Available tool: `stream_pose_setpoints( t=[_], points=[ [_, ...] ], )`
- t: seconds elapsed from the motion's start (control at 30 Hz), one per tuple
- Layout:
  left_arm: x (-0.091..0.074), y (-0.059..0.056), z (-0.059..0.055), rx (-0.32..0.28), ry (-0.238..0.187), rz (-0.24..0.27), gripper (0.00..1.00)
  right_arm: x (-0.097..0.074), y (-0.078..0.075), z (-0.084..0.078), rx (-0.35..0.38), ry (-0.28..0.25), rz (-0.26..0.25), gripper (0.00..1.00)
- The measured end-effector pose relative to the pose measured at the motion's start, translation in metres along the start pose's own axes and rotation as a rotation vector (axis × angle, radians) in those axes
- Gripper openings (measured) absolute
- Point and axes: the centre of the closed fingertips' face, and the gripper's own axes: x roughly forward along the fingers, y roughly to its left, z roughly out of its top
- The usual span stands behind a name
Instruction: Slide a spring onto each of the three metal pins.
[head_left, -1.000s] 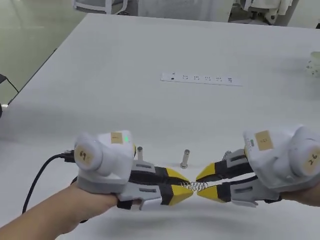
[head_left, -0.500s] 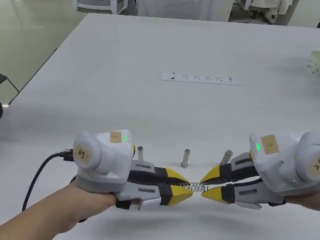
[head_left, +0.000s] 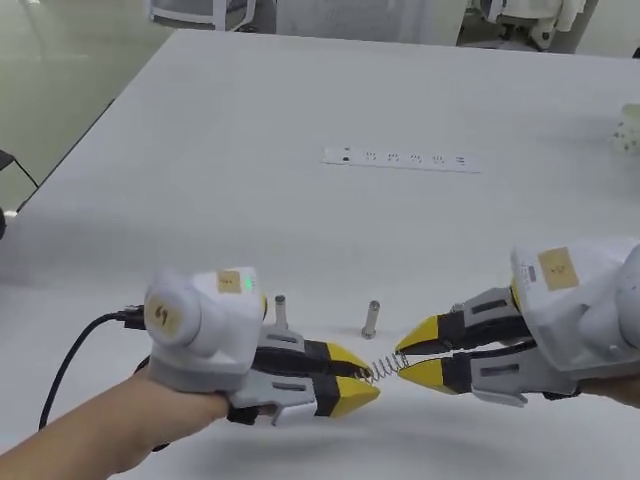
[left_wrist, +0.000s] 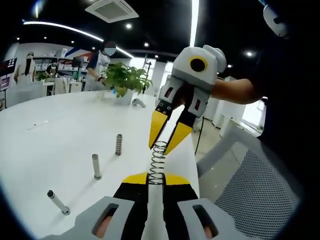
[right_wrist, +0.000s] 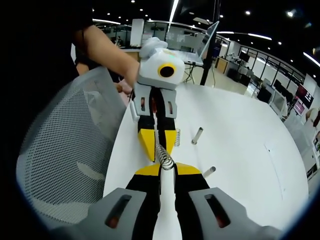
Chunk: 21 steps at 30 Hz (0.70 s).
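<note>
Spring (head_left: 385, 366): wire coil, axis roughly level, running sideways before me.
Left gripper (head_left: 372, 385): pinching one end.
Right gripper (head_left: 402, 362): spread (yellow tips).

A thin silver spring (head_left: 386, 366) hangs nearly level above the table, one end clamped in the left gripper (head_left: 372, 379). Three short metal pins (left_wrist: 95, 166) stand beyond it. The farthest pin (left_wrist: 119, 144) is already spring-wrapped.
</note>
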Motion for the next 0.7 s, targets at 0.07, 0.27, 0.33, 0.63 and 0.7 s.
stream_pose_setpoints(
  t=[0.07, 0.27, 0.33, 0.63, 0.7],
  points=[
    [0.000, 0.000, 0.000, 0.003, 0.002, -0.001, 0.01, 0.000, 0.000, 0.003, -0.011, -0.002, 0.001, 0.07],
    [0.001, -0.001, 0.000, 0.011, 0.004, -0.004, 0.01, 0.000, 0.001, 0.004, -0.028, 0.002, 0.007, 0.06],
    [0.002, -0.001, -0.001, 0.007, 0.006, -0.009, 0.01, 0.000, 0.002, 0.005, -0.034, 0.002, 0.012, 0.06],
    [0.005, -0.005, 0.000, 0.027, 0.014, -0.015, 0.01, 0.003, 0.005, 0.021, -0.007, -0.055, 0.022, 0.08],
    [0.004, -0.004, -0.001, 0.026, 0.020, -0.015, 0.01, 0.004, 0.006, 0.021, -0.023, -0.049, 0.022, 0.08]
  ],
)
